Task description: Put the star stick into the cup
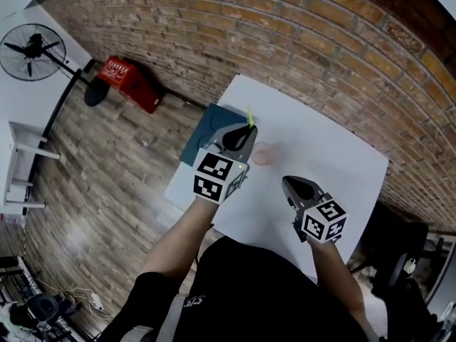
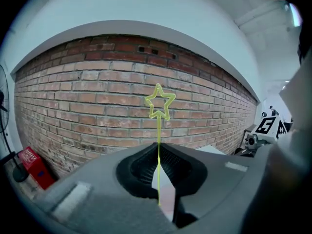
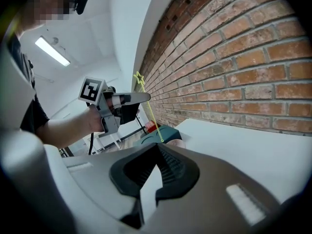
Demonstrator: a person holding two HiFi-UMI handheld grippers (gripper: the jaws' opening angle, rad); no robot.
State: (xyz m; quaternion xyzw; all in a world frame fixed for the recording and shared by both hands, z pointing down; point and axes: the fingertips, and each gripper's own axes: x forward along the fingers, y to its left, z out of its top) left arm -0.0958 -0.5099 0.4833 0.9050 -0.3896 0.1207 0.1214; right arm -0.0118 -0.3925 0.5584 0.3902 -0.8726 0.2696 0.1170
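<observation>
Yellow-green translucent star stick [image 2: 159,133] stands upright, pinched between the pressed-together jaws of my left gripper [image 2: 159,150], star end up against the red brick wall [image 2: 97,96]. At the centre of the head view, the small clear pinkish cup [image 1: 262,155] sits on the white square table [image 1: 320,155], just right of that gripper's tip. My right gripper [image 3: 155,152], lower right of centre there, is closed on nothing.
</observation>
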